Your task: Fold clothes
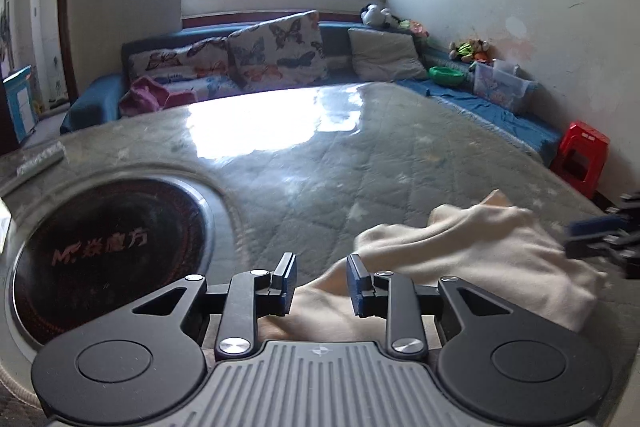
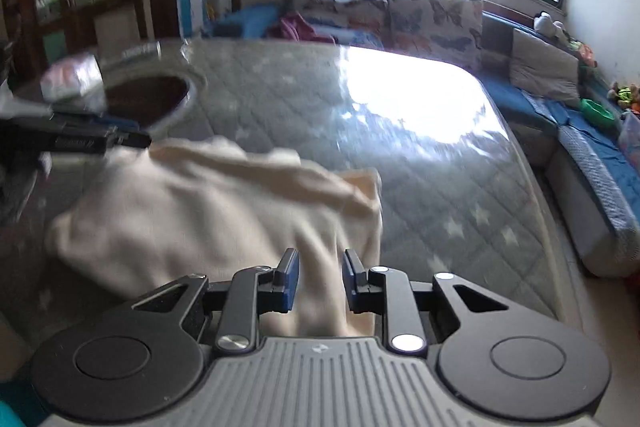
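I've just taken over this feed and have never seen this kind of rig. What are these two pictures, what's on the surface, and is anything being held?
Each picture comes from a camera on a hand-held two-finger gripper, looking along its fingers. One shows the left gripper, the other the right gripper. Both stand open over a crumpled cream garment lying on a glossy quilted table cover. Neither visibly grips it. A round built-in cooker sits in the table beside the left gripper.
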A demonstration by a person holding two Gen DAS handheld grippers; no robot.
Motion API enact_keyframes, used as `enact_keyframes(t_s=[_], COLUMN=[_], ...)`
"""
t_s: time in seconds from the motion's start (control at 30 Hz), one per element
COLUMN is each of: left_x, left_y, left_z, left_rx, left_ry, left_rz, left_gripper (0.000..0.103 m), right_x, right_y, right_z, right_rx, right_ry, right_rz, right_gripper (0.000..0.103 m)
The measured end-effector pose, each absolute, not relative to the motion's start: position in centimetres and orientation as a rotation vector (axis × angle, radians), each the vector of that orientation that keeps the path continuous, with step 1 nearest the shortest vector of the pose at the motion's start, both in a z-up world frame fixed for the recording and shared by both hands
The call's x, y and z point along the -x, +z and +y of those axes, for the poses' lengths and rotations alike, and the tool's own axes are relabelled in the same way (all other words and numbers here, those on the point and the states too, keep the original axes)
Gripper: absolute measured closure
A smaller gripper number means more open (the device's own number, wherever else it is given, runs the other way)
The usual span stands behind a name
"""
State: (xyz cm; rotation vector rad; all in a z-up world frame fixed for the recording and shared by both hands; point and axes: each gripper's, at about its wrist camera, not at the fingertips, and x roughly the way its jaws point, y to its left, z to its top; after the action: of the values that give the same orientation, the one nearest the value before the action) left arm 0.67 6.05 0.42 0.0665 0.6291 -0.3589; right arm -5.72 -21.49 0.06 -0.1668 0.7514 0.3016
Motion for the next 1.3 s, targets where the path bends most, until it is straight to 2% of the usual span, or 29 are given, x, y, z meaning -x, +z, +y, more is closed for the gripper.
enact_keyframes(t_s=[0.33, 0.6, 0.67, 0.7, 0.8, 0.9, 1.0, 1.13, 1.3], left_x=[-0.9, -1.5, -0.8, -0.5, 0.4, 1.4, 2.1, 3.0, 3.9], left_y=[-1.0, -1.6, -1.2, -1.1, -0.9, -1.1, -1.3, -1.4, -0.7], left_z=[0.1, 0.4, 1.0, 1.3, 2.2, 2.7, 2.8, 3.0, 3.5], left_rx=[-0.092, -0.082, -0.084, -0.081, -0.072, -0.066, -0.069, -0.072, -0.061], left_ry=[-0.469, -0.456, -0.444, -0.432, -0.403, -0.376, -0.355, -0.326, -0.273], left_rz=[0.692, 0.714, 0.697, 0.695, 0.696, 0.696, 0.690, 0.681, 0.679], left_gripper=[0.074, 0.072, 0.067, 0.061, 0.058, 0.051, 0.046, 0.044, 0.037], right_x=[-1.0, -2.5, -2.0, -1.5, -0.1, 2.2, 3.6, 4.9, 6.7], right_y=[-1.8, -3.1, -2.4, -2.1, -1.5, -1.4, -1.8, -3.2, -2.3], right_z=[-18.7, -17.6, -17.8, -17.8, -17.7, -17.4, -17.0, -16.8, -17.3], right_rx=[0.153, 0.174, 0.164, 0.164, 0.163, 0.161, 0.176, 0.186, 0.165], right_ry=[0.387, 0.367, 0.363, 0.367, 0.377, 0.399, 0.406, 0.393, 0.392], right_rz=[0.751, 0.746, 0.727, 0.716, 0.695, 0.683, 0.675, 0.678, 0.635], right_gripper=[0.086, 0.086, 0.085, 0.083, 0.067, 0.066, 0.057, 0.053, 0.047])
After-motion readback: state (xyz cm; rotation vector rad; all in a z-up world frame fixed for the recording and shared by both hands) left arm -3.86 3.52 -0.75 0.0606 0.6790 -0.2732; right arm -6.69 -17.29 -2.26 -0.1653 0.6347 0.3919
